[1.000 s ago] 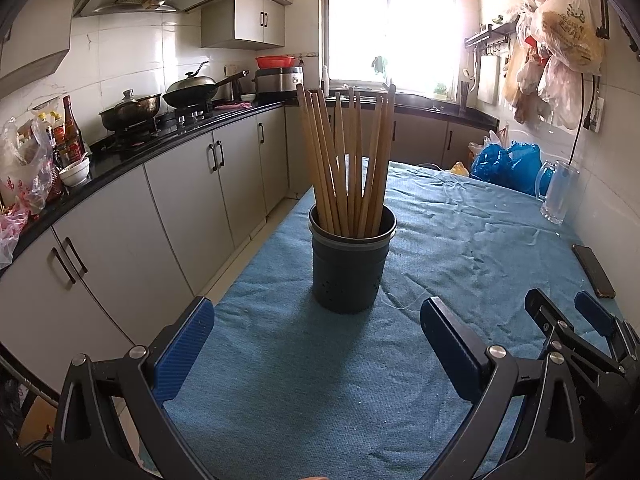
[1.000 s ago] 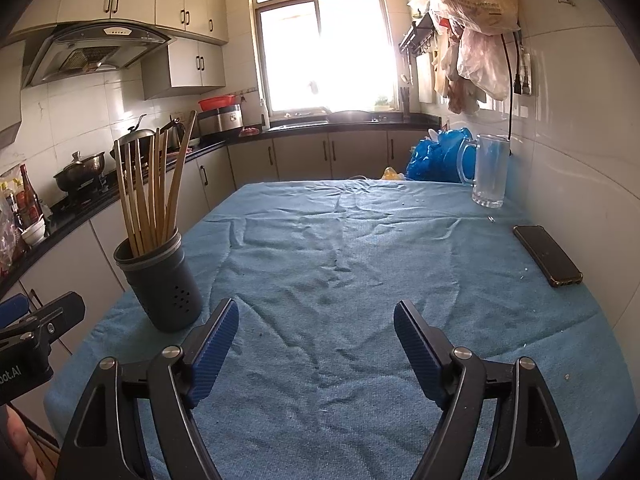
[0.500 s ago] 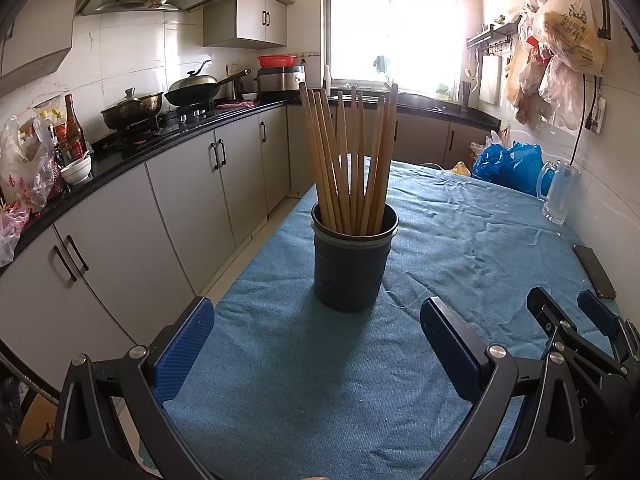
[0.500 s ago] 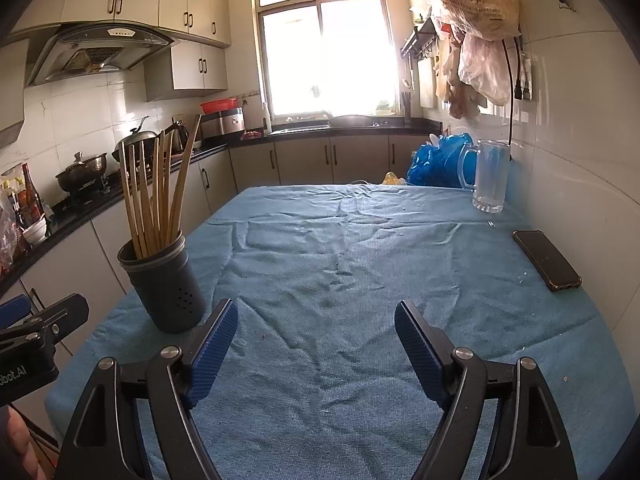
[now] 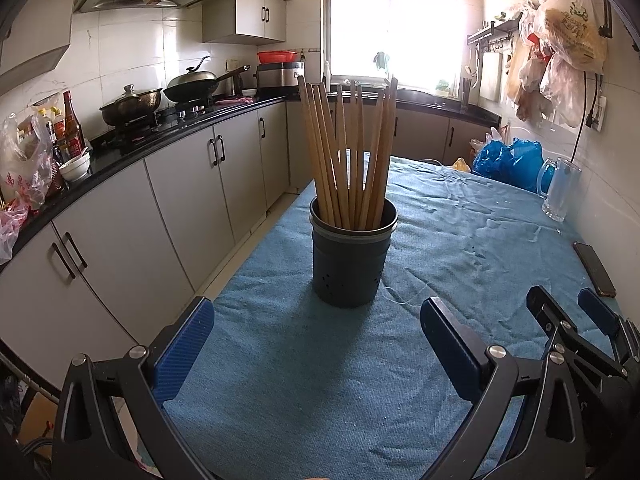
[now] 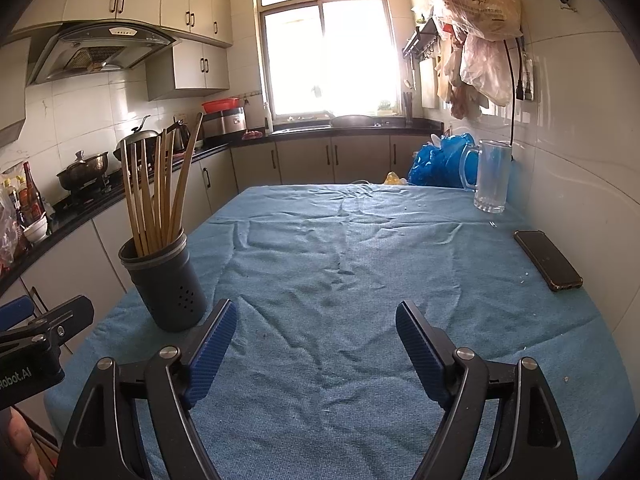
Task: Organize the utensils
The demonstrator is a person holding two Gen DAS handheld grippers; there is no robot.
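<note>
Almost nothing has changed over the last second: both hands have kept still, and the views have only drifted a touch. Going left to right in the left wrist view, the kitchen cabinets (image 5: 224,184) run along the 9 o'clock side, then a dark holder (image 5: 352,258) stands upright on the blue-clothed desk (image 5: 480,248) just past centre, toward 12 o'clock, packed with wooden chopsticks (image 5: 348,152) standing on end. The left tongs (image 5: 316,344) are spread wide and empty, with the holder ahead of the gap, apart from both pads. At 3 o'clock lies a phone (image 5: 594,268), and a glass mug (image 5: 560,188) stands at about 2 o'clock. The right tongs (image 6: 316,344) are also wide and empty over bare cloth. No loose utensils show on the desk, so the sorting looks finished.
</note>
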